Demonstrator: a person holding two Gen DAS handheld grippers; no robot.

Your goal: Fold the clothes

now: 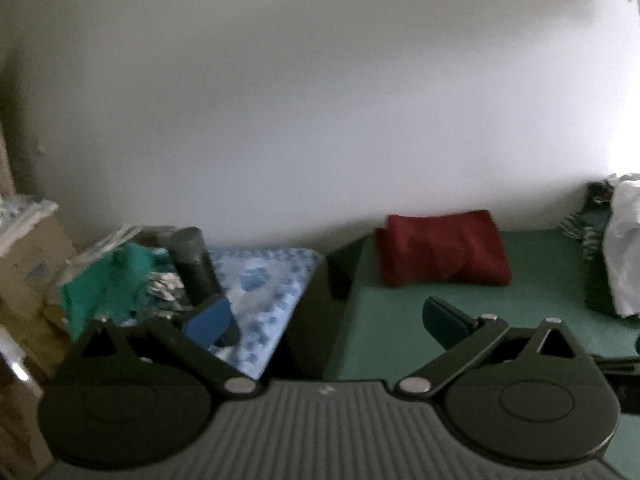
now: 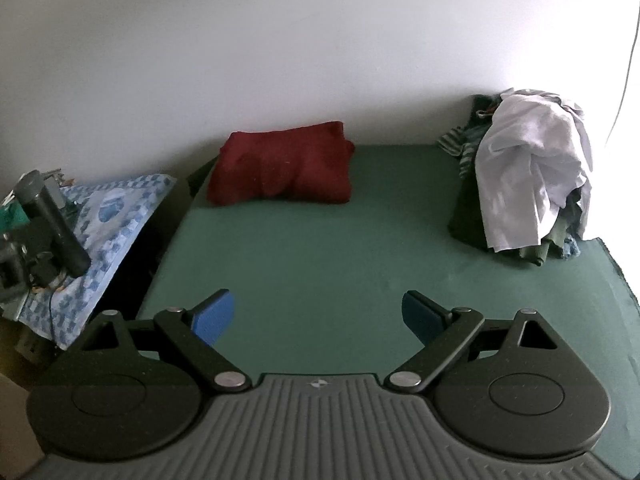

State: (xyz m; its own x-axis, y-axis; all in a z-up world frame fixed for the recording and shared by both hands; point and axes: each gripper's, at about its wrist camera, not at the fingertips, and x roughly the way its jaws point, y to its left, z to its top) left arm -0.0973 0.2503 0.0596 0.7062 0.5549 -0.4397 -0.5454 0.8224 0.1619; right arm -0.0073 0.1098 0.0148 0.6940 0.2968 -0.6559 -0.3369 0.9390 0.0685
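A plain white wall (image 2: 280, 40) backed a green-covered table (image 2: 320, 248), and the middle of that table lay bare. Against the wall sat a dark red garment (image 2: 282, 164), already bundled into a neat block, so one piece looked done. Over at the far right corner waited the pile of unfolded clothes (image 2: 532, 176), a white shirt (image 2: 524, 160) draped over darker and striped things beneath.

Both tools were empty-handed. The right gripper (image 2: 318, 314) hung over the near edge with its jaws spread wide, nothing between the blue pads. The left gripper (image 1: 328, 320) stood just as wide apart, straddling the table's left edge, gripping nothing.

By my reading this was the gap between garments: the next move called for a reach to the right-hand pile, a pinch on the white shirt's top layer, and a drag into the clear green middle to spread it flat. The loose heap could come along in a clump.

The right wrist view showed the whole pile and the open work area sharply. The left wrist view, blurred, cut the pile off at its edge but showed more of the side clutter: a blue patterned cloth (image 1: 264, 280), a dark cylinder (image 1: 194, 268), a teal fabric (image 1: 100, 284) and a cardboard box (image 1: 32, 264).
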